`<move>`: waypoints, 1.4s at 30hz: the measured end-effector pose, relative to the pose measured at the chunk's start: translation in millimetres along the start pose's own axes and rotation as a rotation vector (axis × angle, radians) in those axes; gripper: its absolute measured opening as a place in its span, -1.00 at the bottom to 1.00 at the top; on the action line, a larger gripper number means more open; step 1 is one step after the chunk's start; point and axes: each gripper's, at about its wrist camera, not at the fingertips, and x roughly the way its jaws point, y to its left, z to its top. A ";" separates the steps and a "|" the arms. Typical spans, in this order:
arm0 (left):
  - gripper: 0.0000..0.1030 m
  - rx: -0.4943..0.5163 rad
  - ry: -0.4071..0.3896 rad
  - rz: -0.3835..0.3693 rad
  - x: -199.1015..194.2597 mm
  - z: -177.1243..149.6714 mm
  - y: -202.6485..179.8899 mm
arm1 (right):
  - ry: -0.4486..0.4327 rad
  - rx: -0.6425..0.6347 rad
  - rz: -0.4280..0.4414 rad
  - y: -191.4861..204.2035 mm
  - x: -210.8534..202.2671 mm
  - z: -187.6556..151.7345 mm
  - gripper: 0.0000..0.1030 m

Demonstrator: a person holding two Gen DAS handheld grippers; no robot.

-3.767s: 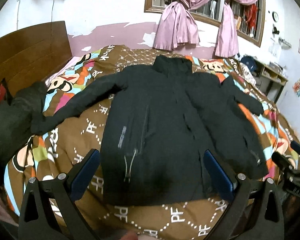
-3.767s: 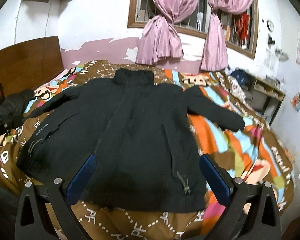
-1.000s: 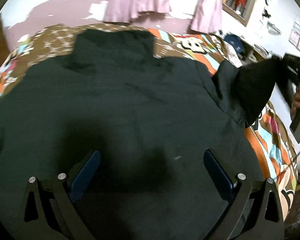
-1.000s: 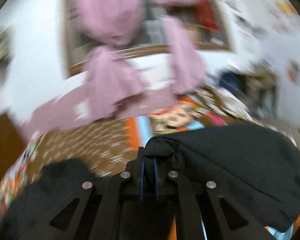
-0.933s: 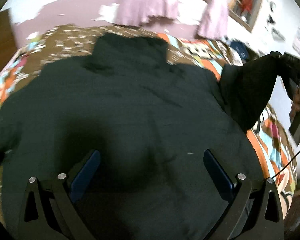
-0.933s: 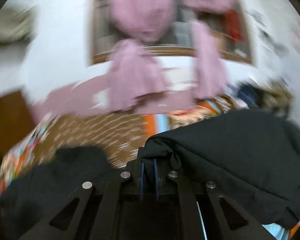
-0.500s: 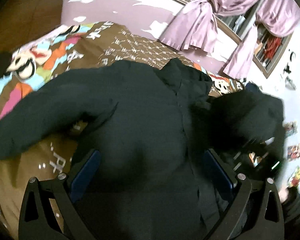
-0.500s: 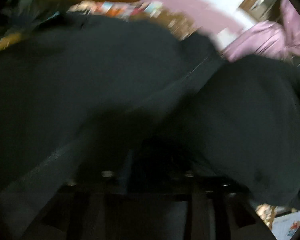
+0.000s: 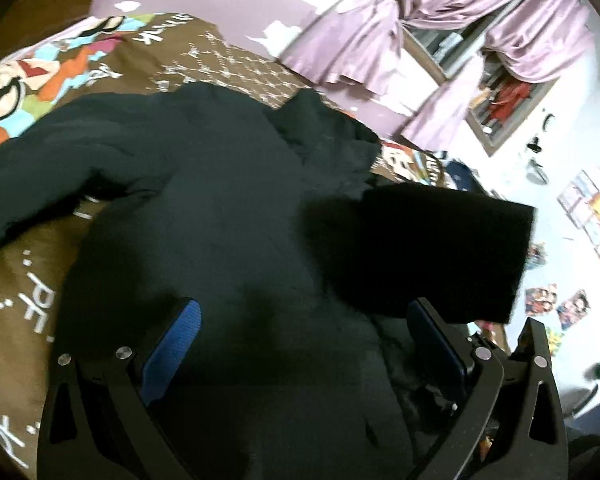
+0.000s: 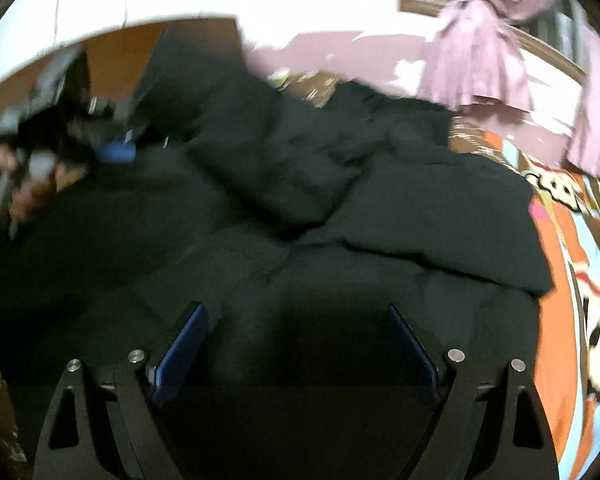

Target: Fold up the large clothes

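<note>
A large black jacket lies spread on the patterned bed cover, with one sleeve stretched out to the left. My left gripper hovers open over the jacket's body, nothing between its blue pads. A dark, blocky shape stands at its right; whether it is sleeve cloth or the other gripper I cannot tell. In the right wrist view the other sleeve lies folded across the jacket. My right gripper is low over the cloth, jaws opening wide, gripping nothing. The left gripper and a hand show at upper left.
The bright bed cover is bare to the right of the jacket. A wooden headboard stands behind the left gripper. Pink tied curtains hang at a window on the far wall, and posters hang on the right wall.
The right gripper, shut on the sleeve's end, carried it across and down over the jacket, then opened and let it go. The left gripper's view swung left and has since held still.
</note>
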 end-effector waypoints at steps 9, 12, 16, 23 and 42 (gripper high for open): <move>0.96 0.010 0.034 -0.013 11.4 -6.1 -2.9 | -0.022 0.280 -0.021 -53.8 -1.0 2.7 0.77; 0.96 0.005 0.099 0.170 36.6 -2.1 2.0 | -0.026 0.281 -0.029 -55.5 -17.7 -5.7 0.77; 0.93 0.013 0.108 0.248 53.3 4.7 -3.9 | -0.026 0.260 -0.046 -41.9 -29.0 -18.7 0.77; -0.58 0.078 0.077 0.401 59.9 0.5 -11.2 | -0.036 0.210 -0.255 -36.6 -22.7 14.3 0.77; -0.76 -0.053 0.002 0.416 28.8 2.6 46.1 | 0.187 0.059 -0.269 -12.0 145.9 51.0 1.00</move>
